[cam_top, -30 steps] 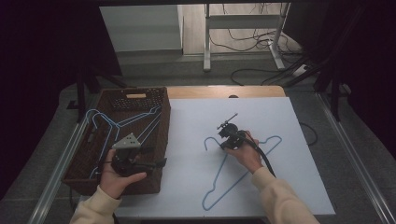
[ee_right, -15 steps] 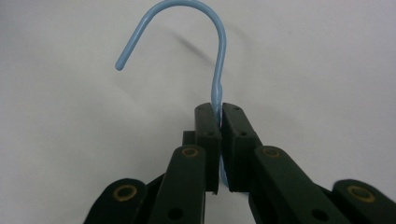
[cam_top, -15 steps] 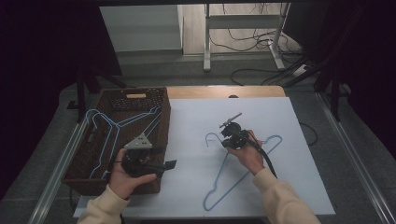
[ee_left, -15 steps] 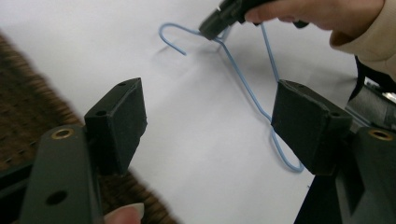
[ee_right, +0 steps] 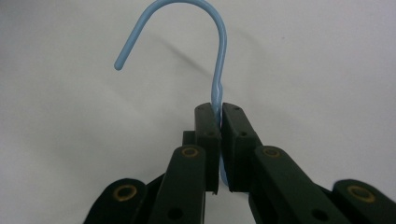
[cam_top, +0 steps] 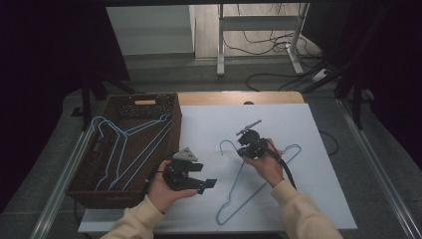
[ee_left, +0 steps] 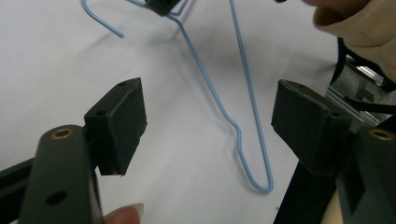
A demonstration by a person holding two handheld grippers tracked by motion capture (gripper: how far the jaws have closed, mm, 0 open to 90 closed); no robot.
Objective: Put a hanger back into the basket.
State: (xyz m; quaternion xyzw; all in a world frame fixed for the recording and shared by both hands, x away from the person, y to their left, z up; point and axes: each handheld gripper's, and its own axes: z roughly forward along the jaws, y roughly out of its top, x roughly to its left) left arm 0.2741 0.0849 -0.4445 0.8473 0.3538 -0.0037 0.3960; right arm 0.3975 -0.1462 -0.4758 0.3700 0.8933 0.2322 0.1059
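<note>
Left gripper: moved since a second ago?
Yes. The left gripper has slid right, off the wicker basket and onto the white table, toward the blue hanger. Jaws open.

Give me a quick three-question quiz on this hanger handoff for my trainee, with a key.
1. True or false: the right gripper is shut on the neck of the blue wire hanger, just below its hook.
2. How do the jaws of the left gripper stand? A) shut on the hanger B) open and holding nothing C) shut on the basket rim
3. Fill in: more blue hangers lie in the brown wicker ____ at the left of the white table.

Key: 1 true; 2 B; 3 basket.
</note>
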